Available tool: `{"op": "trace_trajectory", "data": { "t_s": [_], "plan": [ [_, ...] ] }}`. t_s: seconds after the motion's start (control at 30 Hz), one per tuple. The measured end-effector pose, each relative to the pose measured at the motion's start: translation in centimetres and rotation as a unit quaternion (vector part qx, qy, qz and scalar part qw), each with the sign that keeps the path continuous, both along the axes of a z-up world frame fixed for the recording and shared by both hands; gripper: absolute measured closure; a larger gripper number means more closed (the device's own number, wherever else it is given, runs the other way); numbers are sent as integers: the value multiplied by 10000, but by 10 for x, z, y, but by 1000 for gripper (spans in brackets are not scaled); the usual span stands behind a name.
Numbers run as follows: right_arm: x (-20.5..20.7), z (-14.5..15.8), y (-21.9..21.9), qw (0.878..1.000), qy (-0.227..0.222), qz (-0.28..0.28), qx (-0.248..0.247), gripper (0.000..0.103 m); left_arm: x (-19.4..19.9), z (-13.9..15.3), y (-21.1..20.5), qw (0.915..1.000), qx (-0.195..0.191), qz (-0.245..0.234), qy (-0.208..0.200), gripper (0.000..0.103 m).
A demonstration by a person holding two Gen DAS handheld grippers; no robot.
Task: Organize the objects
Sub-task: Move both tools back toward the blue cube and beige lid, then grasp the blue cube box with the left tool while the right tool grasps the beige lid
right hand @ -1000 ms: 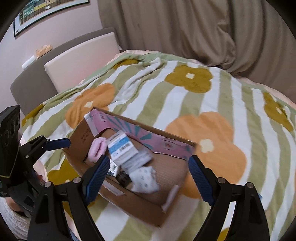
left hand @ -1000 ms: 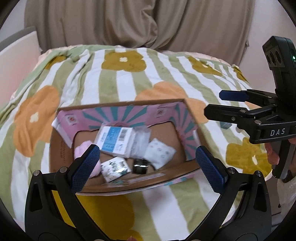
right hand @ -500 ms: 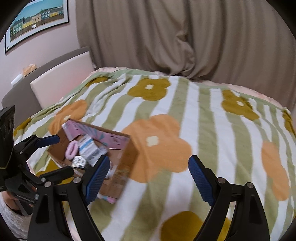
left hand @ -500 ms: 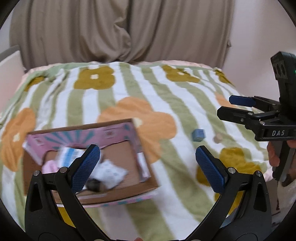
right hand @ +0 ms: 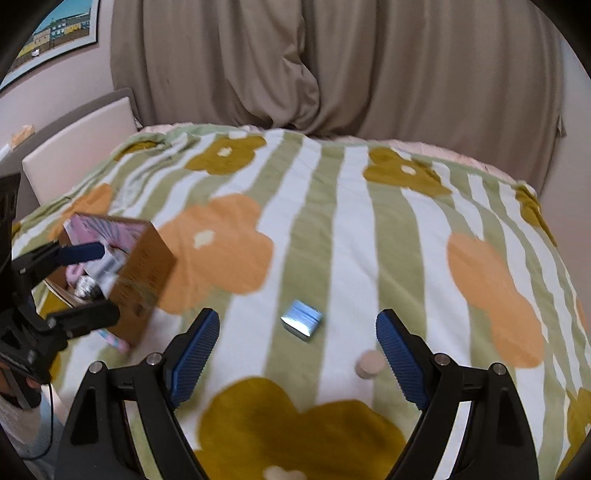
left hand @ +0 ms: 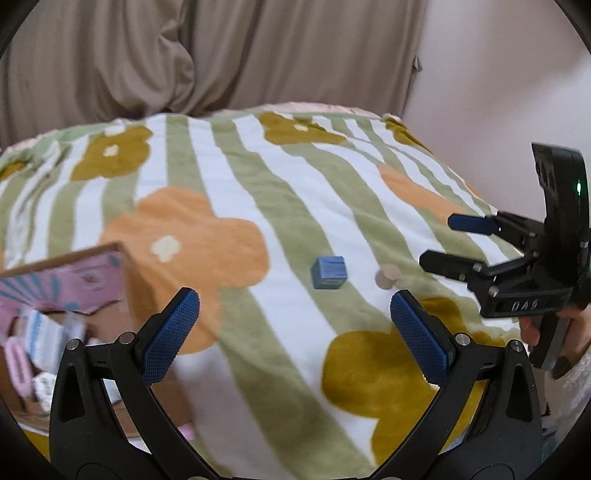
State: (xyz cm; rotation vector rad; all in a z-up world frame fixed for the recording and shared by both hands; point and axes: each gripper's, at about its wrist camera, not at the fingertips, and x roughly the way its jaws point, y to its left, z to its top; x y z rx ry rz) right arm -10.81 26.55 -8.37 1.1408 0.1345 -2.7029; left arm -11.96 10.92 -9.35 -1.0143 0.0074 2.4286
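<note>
A small blue box (left hand: 328, 272) lies on the flowered blanket, also in the right wrist view (right hand: 301, 319). A small beige round cap (left hand: 386, 276) lies just right of it; it also shows in the right wrist view (right hand: 369, 363). A cardboard box (left hand: 133, 280) with a pink lining holds several small packets at the left; it also shows in the right wrist view (right hand: 142, 273). My left gripper (left hand: 295, 332) is open and empty, short of the blue box. My right gripper (right hand: 297, 358) is open and empty, with the blue box just beyond its fingertips.
The green-striped blanket (right hand: 332, 229) with orange and mustard flowers covers the bed. Beige curtains (right hand: 332, 66) hang behind. A padded headboard (right hand: 74, 147) and a picture (right hand: 51, 29) are at the left. The bed's right edge drops off near the wall (left hand: 498, 110).
Both grippers have swung right, away from the cardboard box. The box has slid to the left of both views, and the blue box and beige cap have come into view ahead.
</note>
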Motion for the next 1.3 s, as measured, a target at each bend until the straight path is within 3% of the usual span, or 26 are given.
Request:
{"op": "trace_trajectory", "data": {
  "t_s": [0.27,0.57,0.73,0.83,1.07,1.3],
  "plan": [
    [-8,-61,36,9991,-344,-113,207,19,-27,-46,41,9990,81,-173,-406,0],
    [-22,-105,51,9970,-493,-241,550,19,-60,-86,94,9972,-152,-503,-529,0],
    [-36,-116,60,9969,-605,-313,402,19,-75,-103,116,9960,-334,-616,-550,0],
    [-42,-120,59,9967,-619,-317,428,19,-82,-113,124,9950,-359,-662,-655,5],
    [-50,-135,52,9948,-790,-237,597,36,-93,-127,133,9938,-456,-727,-711,20],
    [-54,-140,54,9949,-753,-329,593,45,-99,-132,135,9934,-535,-712,-722,33]
  ]
}}
